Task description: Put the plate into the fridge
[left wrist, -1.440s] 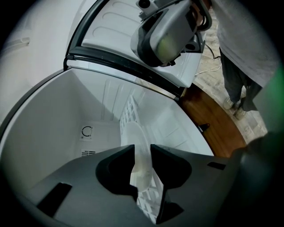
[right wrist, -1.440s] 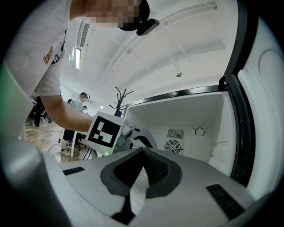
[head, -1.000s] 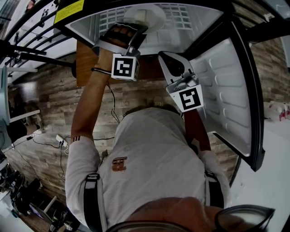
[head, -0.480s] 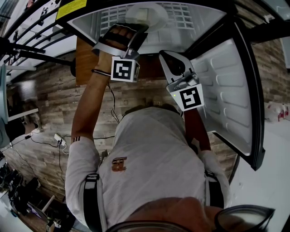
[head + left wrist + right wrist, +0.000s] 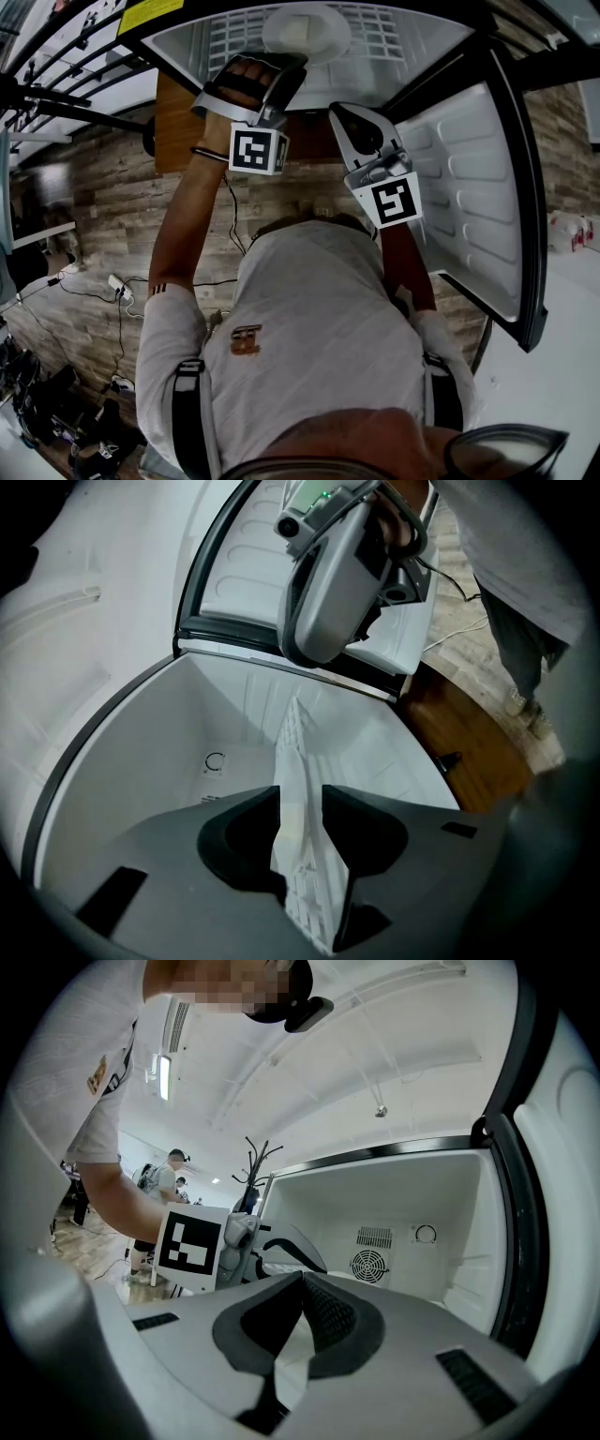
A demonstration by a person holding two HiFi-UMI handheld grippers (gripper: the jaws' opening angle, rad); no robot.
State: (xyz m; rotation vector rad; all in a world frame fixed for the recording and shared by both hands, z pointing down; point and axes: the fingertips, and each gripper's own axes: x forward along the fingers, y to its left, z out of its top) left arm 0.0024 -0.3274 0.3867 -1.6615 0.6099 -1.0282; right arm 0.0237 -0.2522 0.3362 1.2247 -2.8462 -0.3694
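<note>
A white plate (image 5: 307, 33) lies on the wire shelf (image 5: 394, 28) inside the open fridge. My left gripper (image 5: 279, 66) is just in front of the plate's near rim, jaws open. In the left gripper view the plate and shelf (image 5: 298, 761) show edge-on as a thin white strip running through the gap between the jaws (image 5: 300, 803), with no pad pressing on it. My right gripper (image 5: 341, 112) hovers beside it at the fridge mouth, shut and empty (image 5: 300, 1279).
The fridge door (image 5: 469, 187) stands open to the right, its moulded inner side facing me. A fan vent (image 5: 367, 1265) sits on the back wall. A wooden floor and cables (image 5: 127, 291) lie below, and other people stand far off (image 5: 173, 1171).
The left gripper's jaws have let go of the plate and drawn back a little. The plate now lies free on the shelf. The right gripper has barely moved.
</note>
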